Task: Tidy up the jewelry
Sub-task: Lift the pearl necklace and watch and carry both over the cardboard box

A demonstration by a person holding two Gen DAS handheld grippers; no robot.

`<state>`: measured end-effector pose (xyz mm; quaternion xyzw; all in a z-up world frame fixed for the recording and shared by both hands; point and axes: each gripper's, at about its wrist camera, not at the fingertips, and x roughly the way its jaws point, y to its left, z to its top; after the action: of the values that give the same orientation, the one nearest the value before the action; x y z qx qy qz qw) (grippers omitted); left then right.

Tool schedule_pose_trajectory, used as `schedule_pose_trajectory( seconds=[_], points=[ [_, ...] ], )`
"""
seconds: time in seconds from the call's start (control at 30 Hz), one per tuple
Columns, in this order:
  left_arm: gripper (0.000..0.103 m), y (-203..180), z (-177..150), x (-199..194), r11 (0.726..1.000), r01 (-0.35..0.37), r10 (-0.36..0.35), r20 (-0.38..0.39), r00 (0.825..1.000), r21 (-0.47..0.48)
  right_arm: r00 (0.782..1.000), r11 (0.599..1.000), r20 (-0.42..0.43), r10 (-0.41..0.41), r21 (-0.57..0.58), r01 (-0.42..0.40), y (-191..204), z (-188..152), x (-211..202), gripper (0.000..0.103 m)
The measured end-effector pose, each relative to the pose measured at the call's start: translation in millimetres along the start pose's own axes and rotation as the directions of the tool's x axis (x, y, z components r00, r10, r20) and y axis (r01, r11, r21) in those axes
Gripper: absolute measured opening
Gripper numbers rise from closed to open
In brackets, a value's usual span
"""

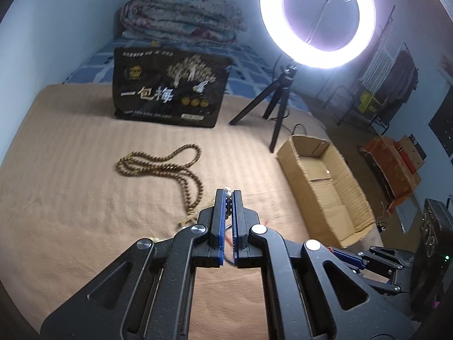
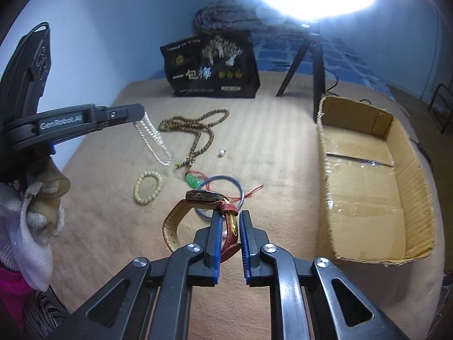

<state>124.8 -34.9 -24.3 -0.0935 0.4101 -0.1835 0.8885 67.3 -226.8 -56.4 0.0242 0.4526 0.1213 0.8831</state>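
Left wrist view first: your left gripper (image 1: pixel 228 194) has its fingers pressed nearly together on a strand of beads, a few pale and dark ones showing in the narrow slit between the blue pads and one peeking just past the tips. From the right wrist view you can see what that strand is — a white pearl necklace (image 2: pixel 153 138) hanging in a double loop from the left gripper's tips, its lower end at or just above the tan blanket (image 2: pixel 269 147); whether it touches, you cannot tell.

Your right gripper (image 2: pixel 230 215) is closed on a wristwatch (image 2: pixel 203 197). The red strap (image 2: pixel 228 245) runs down between the blue pads, the gold buckle sits right at the fingertips, and the watch case juts out beyond them to the left, clear of the blanket, with the other strap half curling down beside the left finger.

Still lying on the blanket are a brown wooden bead necklace (image 1: pixel 167 161), a pale green bead bracelet (image 2: pixel 147 187), a green pendant on red cord (image 2: pixel 194 182), a blue bangle (image 2: pixel 240 189) just beyond your right fingertips, and a small white pendant (image 2: pixel 222 153). Your open cardboard box (image 2: pixel 410 175) stands to the right of both grippers — well apart from the watch.
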Motion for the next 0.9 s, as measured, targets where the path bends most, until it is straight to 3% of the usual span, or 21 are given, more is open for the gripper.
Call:
schedule_pose_trajectory(
  seconds=[0.43,0.9],
  points=[
    [0.001,-58,4,-18,0.996,0.073,-0.074,0.03,0.997,0.061,0.995,0.994,0.06,-0.082,0.075,0.077,-52,4,-30,0.01],
    [0.001,-138,10,2,0.976,0.182,-0.184,0.011,0.983,0.117,0.98,0.967,0.083,-0.18,0.201,0.16,-124,7,-50,0.01]
  ],
)
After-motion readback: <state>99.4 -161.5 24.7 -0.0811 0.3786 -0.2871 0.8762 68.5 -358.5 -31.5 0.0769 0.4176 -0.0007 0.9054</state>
